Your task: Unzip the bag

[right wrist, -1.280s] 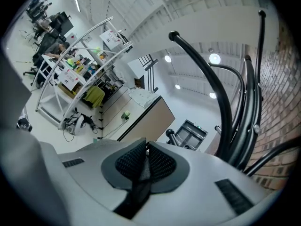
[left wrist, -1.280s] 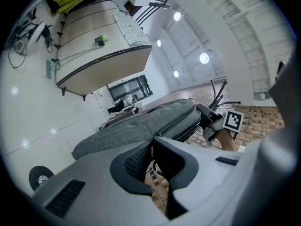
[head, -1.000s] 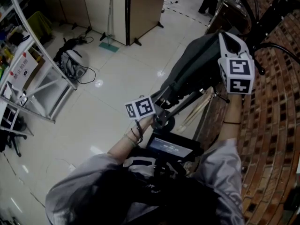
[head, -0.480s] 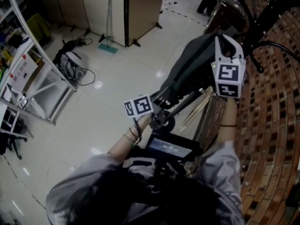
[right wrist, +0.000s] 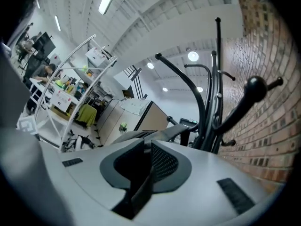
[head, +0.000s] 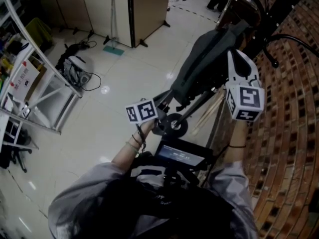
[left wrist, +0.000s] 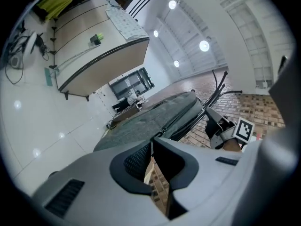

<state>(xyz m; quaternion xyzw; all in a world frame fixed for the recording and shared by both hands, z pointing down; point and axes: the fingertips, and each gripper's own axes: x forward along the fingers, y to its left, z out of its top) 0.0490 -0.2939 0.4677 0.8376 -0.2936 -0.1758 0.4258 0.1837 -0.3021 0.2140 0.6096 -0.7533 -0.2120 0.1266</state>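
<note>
Beside the brick wall (head: 294, 113), the bag (head: 202, 68) hangs aslant at a black coat stand (right wrist: 209, 98). The left gripper (left wrist: 152, 142) is clenched at its lower end; whether it nips fabric is unclear. The right gripper (right wrist: 146, 141) has its jaws just parting, with nothing between them. Best practice is for the left to tension the bag while the right pinches the zip pull squarely. The bag is dark grey and matte, with one zip line.

No legible text anywhere; red print on the white sign (head: 23, 78) far too small and blurred.
</note>
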